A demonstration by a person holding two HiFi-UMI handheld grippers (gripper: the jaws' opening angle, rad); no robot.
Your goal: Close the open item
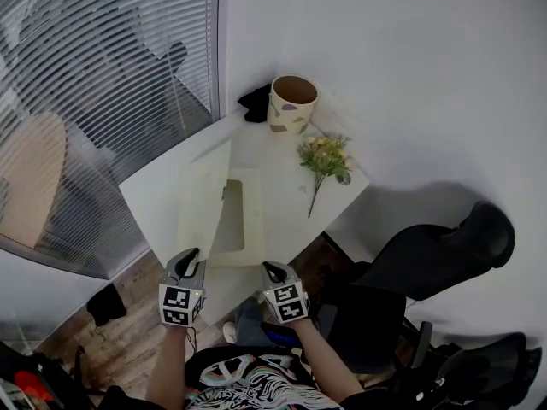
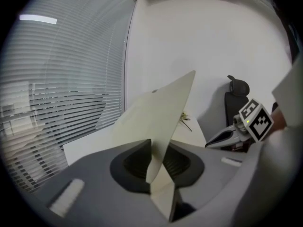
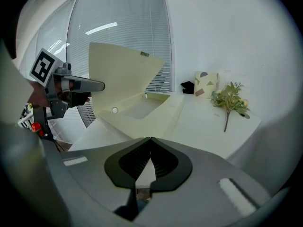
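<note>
**Open box on the table, head view.** The cream box lay open near the 6 o'clock edge of the white table, its lid standing raised along the 9 o'clock side. The left gripper had the lid's near corner between its jaws, which stood apart and did not clamp it. The right gripper, at 5 o'clock of the box, was pinched closed on nothing.

The lid was probably best swung toward 3 o'clock and lowered slowly, with the right gripper steadying the base so that nothing slammed or slid. A cup stood at 12 o'clock and a flower sprig lay at 2 o'clock. No brand or writing was legible, only the square markers on the gripper cubes.
</note>
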